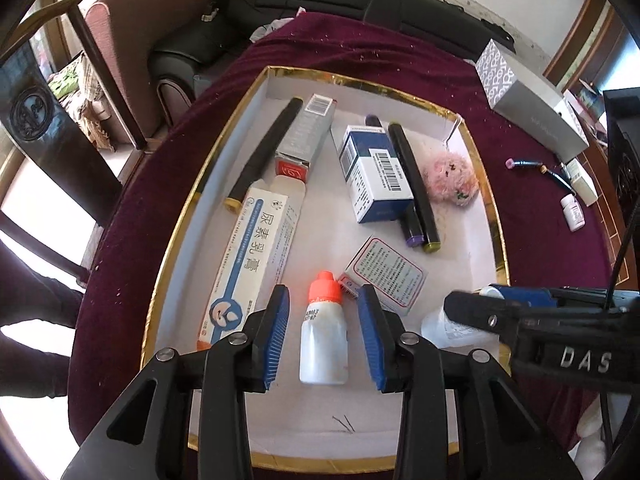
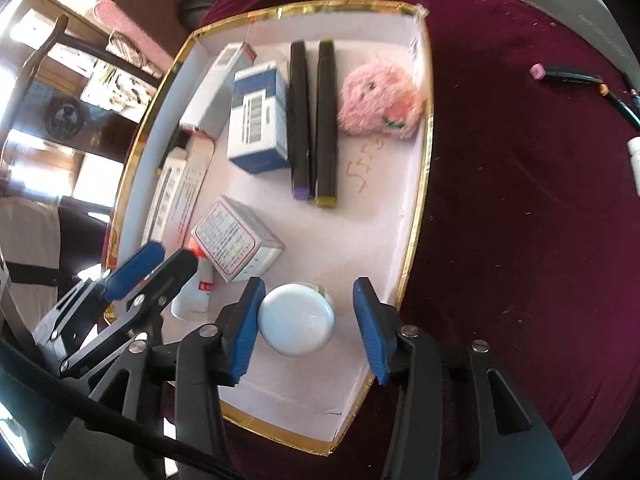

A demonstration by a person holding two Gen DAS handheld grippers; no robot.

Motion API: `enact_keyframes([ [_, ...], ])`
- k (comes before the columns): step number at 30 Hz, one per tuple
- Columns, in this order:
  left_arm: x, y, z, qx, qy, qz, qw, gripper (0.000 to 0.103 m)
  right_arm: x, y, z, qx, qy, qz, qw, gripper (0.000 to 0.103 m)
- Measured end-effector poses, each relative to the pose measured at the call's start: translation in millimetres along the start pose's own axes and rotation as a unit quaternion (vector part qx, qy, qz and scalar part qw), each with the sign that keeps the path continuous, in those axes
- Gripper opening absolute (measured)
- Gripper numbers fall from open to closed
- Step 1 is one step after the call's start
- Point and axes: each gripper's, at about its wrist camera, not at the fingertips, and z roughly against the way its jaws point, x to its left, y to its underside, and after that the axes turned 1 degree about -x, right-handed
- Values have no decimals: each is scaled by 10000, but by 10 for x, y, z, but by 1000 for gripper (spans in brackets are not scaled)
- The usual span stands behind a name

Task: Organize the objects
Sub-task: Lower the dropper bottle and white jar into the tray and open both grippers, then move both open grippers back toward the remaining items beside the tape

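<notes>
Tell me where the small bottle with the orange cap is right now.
The orange-capped bottle lies in the gold-rimmed tray, near its front edge, between the open fingers of the left gripper in the left wrist view, with the small white medicine box just beside its cap.

Left hand-held gripper and right hand-held gripper, side by side, jaws spread wide.

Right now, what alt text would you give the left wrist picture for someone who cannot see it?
The open left tool straddles a small white bottle with an orange cap lying in a white gold-rimmed tray on a maroon cloth. Around it lie medicine boxes, black markers and a pink fluffy toy; the right tool reaches in from the right.
</notes>
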Motion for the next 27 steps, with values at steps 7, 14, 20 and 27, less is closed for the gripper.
enact_keyframes([
  [7,-180,-6,495,-444,66,172,9988,31,96,-20,384,-646,1017,594,9909,49],
  [14,-847,-388,1422,-1460,-394,-284,9881,52,155,-190,776,-1555,2767,1629,9342,64],
  [20,-984,136,1463,-1479,-605,74,9871,52,-309,197,1001,-1816,2039,1078,9560,81],
  [27,-1754,451,1453,-1371,-587,-1095,9827,52,-1028,512,975,-1870,1243,-233,9742,81],
])
